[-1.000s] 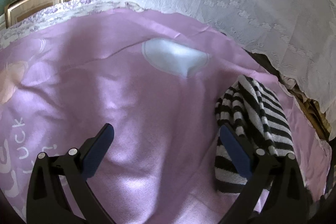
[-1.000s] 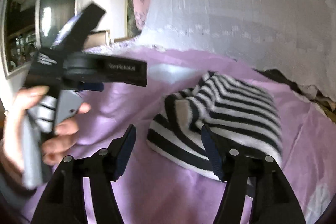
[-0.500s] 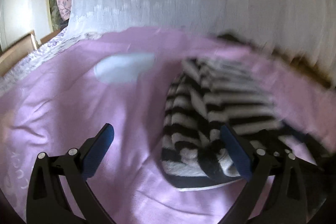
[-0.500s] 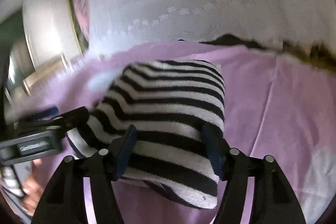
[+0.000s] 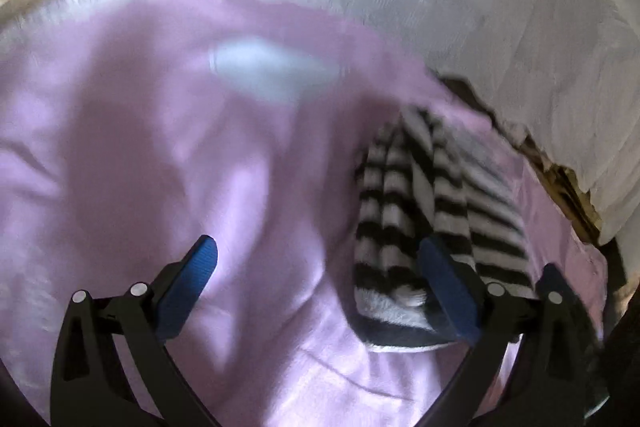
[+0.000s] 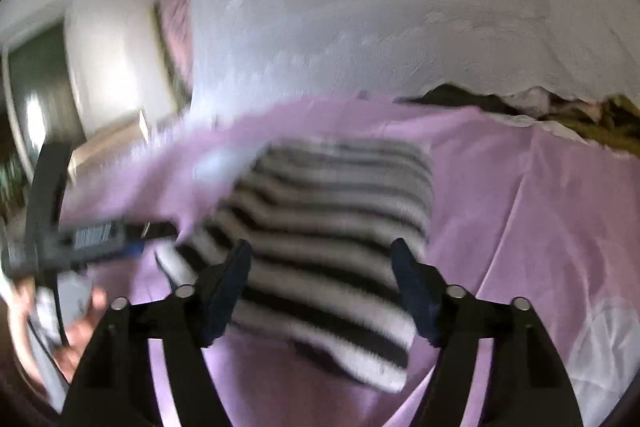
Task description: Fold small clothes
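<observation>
Across the lower centre of the right wrist view, the folded striped garment lies on the pink bedsheet. The right gripper hovers above it, jaws closing yet apart from the cloth. At left a hand carries the left gripper, jaws wide over bare sheet, the garment at lower right.

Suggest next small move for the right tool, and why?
Probably ease the right tool down onto the near edge of the striped garment. Its jaws are closing but hold nothing, and the garment lies bunched on the purple sheet right ahead.
</observation>
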The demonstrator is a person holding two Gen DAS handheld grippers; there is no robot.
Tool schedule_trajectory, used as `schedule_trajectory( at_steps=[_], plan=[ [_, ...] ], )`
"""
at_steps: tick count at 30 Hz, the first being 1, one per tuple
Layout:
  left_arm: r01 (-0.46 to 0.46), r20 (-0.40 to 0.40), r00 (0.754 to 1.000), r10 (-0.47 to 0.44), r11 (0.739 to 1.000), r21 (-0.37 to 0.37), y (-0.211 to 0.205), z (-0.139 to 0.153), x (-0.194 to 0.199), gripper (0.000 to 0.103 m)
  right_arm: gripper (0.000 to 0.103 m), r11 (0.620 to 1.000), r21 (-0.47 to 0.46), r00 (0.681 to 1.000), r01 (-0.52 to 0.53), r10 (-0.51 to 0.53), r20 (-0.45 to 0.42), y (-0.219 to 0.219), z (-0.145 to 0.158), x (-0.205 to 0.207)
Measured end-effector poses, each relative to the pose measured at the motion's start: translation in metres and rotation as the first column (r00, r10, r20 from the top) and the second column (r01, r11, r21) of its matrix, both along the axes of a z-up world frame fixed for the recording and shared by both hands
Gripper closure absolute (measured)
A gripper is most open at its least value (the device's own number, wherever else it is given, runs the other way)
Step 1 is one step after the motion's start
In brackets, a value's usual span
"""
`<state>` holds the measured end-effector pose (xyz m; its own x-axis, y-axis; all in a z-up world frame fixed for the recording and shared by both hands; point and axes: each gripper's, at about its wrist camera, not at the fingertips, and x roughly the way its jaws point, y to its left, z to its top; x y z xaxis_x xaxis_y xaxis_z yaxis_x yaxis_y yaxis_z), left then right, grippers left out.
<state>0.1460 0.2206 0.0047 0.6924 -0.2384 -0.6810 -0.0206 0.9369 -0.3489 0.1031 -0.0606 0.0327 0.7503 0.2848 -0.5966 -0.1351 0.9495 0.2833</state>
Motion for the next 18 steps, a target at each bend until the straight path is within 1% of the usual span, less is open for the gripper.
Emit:
schedule_trajectory(
  at_steps=[1, 2, 3, 4, 5, 6, 7, 9, 10, 11, 12, 13, 14, 15, 16, 17, 18],
  plan=[
    [0.009, 0.033, 0.999, -0.008, 1.0, -0.01, -0.001, 0.009, -0.004, 0.005, 0.04, 0.999, 0.035, 1.0, 0.021, -0.021, 0.008, -0.009, 0.006, 0.004],
    [0.027, 0.077, 0.997, -0.024, 0.999, -0.04, -0.004, 0.021, -0.01, 0.005, 0.048, 0.996, 0.077, 0.999, 0.039, -0.039, 0.006, -0.02, 0.011, 0.013],
    [0.048, 0.106, 0.993, -0.041, 0.997, -0.065, -0.008, 0.029, -0.012, 0.005, 0.061, 0.994, 0.1, 0.999, 0.048, -0.048, -0.001, -0.026, 0.013, 0.02],
    [0.074, 0.127, 0.99, -0.064, 0.994, -0.083, -0.014, 0.035, -0.014, 0.005, 0.068, 0.992, 0.117, 0.998, 0.057, -0.056, -0.01, -0.032, 0.013, 0.029],
    [0.115, 0.146, 0.984, -0.102, 0.99, -0.087, -0.025, 0.039, -0.014, 0.005, 0.077, 0.989, 0.132, 0.998, 0.067, -0.065, -0.023, -0.037, 0.012, 0.041],
    [0.147, 0.153, 0.979, -0.135, 0.987, -0.066, -0.035, 0.039, -0.014, 0.005, 0.081, 0.987, 0.145, 0.997, 0.07, -0.066, -0.036, -0.041, 0.009, 0.051],
    [0.164, 0.154, 0.975, -0.158, 0.986, -0.029, -0.047, 0.038, -0.012, 0.005, 0.083, 0.983, 0.172, 0.996, 0.062, -0.051, -0.067, -0.044, 0.001, 0.068],
    [0.163, 0.145, 0.974, -0.176, 0.982, 0.099, -0.07, 0.028, -0.007, 0.005, 0.084, 0.978, 0.204, 0.994, 0.04, -0.018, -0.111, -0.047, -0.012, 0.088],
    [0.168, 0.111, 0.976, -0.189, 0.97, 0.174, -0.081, 0.017, 0.001, 0.005, 0.084, 0.977, 0.213, 0.991, 0.029, 0.0, -0.133, -0.046, -0.02, 0.099],
    [0.164, 0.068, 0.981, -0.184, 0.961, 0.224, -0.087, 0.007, 0.008, 0.005, 0.084, 0.978, 0.209, 0.987, 0.019, 0.015, -0.158, -0.045, -0.031, 0.109],
    [0.161, 0.012, 0.985, -0.17, 0.951, 0.264, -0.089, -0.005, 0.016, 0.005, 0.084, 0.98, 0.2, 0.982, 0.013, 0.025, -0.188, -0.042, -0.042, 0.116],
    [0.172, -0.051, 0.985, -0.165, 0.947, 0.272, -0.089, -0.022, 0.023, 0.004, 0.086, 0.98, 0.2, 0.969, -0.005, 0.053, -0.239, -0.038, -0.06, 0.126],
    [0.201, -0.109, 0.977, -0.184, 0.964, 0.172, -0.082, -0.039, 0.034, 0.004, 0.086, 0.981, 0.193, 0.96, -0.015, 0.068, -0.273, -0.035, -0.073, 0.13],
    [0.203, -0.127, 0.974, -0.19, 0.973, 0.105, -0.075, -0.041, 0.038, 0.004, 0.09, 0.982, 0.188, 0.958, -0.015, 0.068, -0.28, -0.035, -0.079, 0.132],
    [0.204, -0.15, 0.969, -0.195, 0.978, 0.046, -0.068, -0.042, 0.043, 0.004, 0.091, 0.98, 0.199, 0.958, -0.014, 0.07, -0.278, -0.038, -0.079, 0.132],
    [0.205, -0.153, 0.968, -0.199, 0.978, 0.025, -0.064, -0.043, 0.044, 0.004, 0.092, 0.974, 0.226, 0.957, -0.009, 0.074, -0.282, -0.041, -0.078, 0.132],
    [0.207, -0.146, 0.969, -0.2, 0.978, 0.032, -0.065, -0.044, 0.044, 0.004, 0.093, 0.972, 0.234, 0.957, -0.005, 0.073, -0.281, -0.043, -0.078, 0.131]
  ],
)
